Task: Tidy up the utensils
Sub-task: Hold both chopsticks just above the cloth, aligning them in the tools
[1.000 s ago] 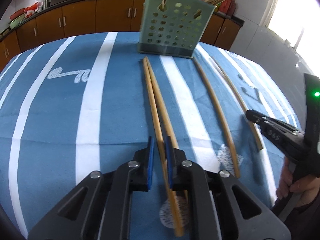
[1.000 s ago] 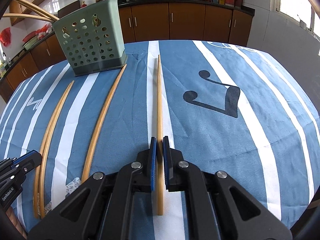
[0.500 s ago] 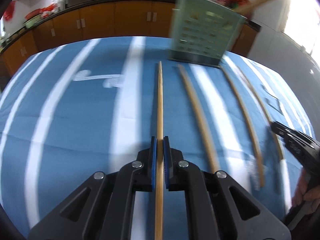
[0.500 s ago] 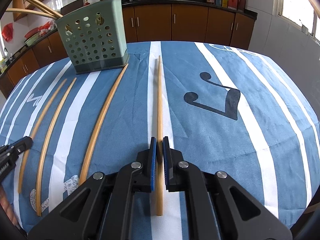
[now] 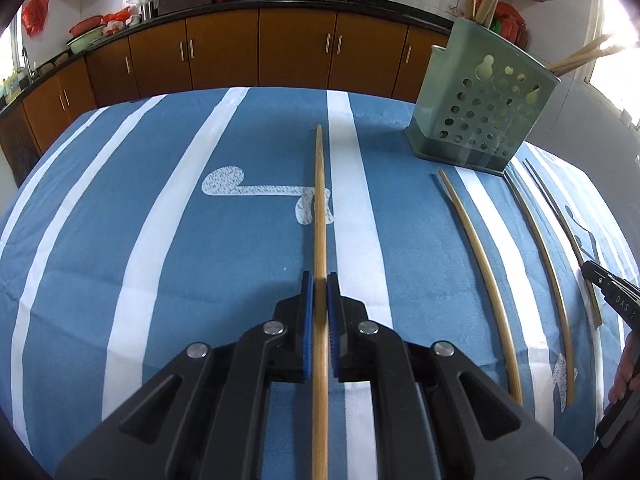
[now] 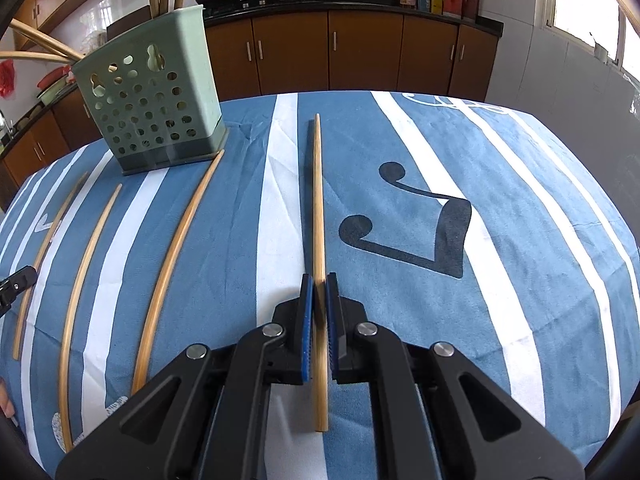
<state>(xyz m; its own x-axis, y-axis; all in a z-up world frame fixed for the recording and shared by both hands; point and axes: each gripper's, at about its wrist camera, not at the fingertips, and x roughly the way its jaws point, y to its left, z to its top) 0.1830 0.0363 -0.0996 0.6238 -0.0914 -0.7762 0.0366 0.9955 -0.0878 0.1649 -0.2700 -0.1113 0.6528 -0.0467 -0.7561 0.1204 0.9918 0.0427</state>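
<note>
The left hand-held gripper (image 5: 320, 280) is clenched on a bamboo chopstick (image 5: 319, 200), its blue pads (image 5: 306, 320) pressing the stick from both sides; the stick runs forward between them, its tip pointing past a white note mark on the blue striped cloth (image 5: 160, 240) that covers the worktop. The right hand-held gripper (image 6: 319, 280) likewise grasps a second chopstick (image 6: 317, 200), which casts a shadow on the cloth just beside it.

The landmark is the green perforated utensil holder (image 6: 150, 108), standing upright at the far side of the cloth with several chopsticks already sticking out of its top. From its base three loose chopsticks (image 6: 176, 248) lie on the cloth, fanning toward the near edge. The nearest starts touching the holder's foot; the other two lie farther to the holder's left, well apart from each other.

Wooden kitchen cabinets (image 5: 224, 52) stand behind the worktop.
</note>
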